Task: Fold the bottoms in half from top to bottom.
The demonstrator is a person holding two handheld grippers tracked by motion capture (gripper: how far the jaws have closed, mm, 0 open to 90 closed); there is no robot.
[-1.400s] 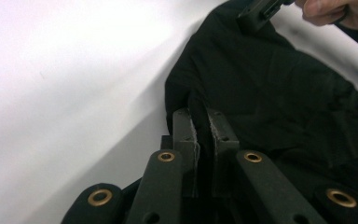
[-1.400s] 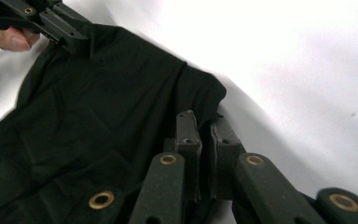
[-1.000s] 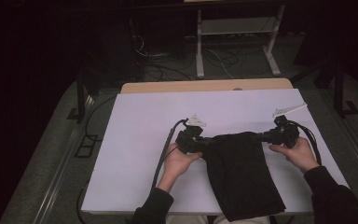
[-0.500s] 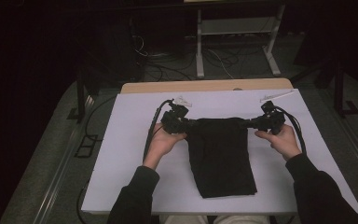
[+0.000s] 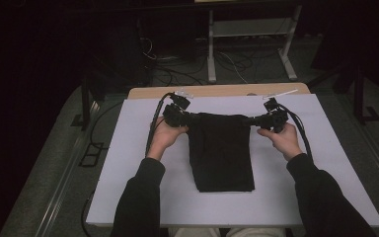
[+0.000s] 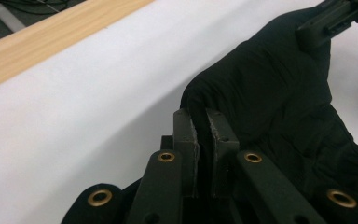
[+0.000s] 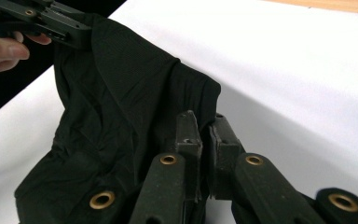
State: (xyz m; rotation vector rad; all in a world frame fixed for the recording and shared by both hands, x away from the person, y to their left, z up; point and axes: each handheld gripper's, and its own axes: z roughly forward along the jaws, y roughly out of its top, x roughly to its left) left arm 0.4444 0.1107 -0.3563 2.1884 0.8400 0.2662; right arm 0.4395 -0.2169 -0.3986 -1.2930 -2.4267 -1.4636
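A black garment (image 5: pixel 220 150) lies stretched on the white table (image 5: pixel 128 163), its far edge held up between both grippers. My left gripper (image 5: pixel 190 120) is shut on the garment's far left corner (image 6: pixel 242 88), the cloth pinched between its jaws (image 6: pixel 204 122). My right gripper (image 5: pixel 253 120) is shut on the far right corner (image 7: pixel 135 88), cloth caught between its jaws (image 7: pixel 204 125). The other gripper's jaws show at the top right of the left gripper view (image 6: pixel 335 18) and at the top left of the right gripper view (image 7: pixel 37 21). The garment's near end rests flat on the table.
The table's wooden far edge (image 5: pixel 217 90) runs behind the white cover. Beyond it stand a metal frame (image 5: pixel 249 37) and cables on the dark floor. Bare white surface lies on both sides of the garment.
Both grippers have carried the garment's top edge farther from me and spread a little wider. The garment has slid away from the near table edge.
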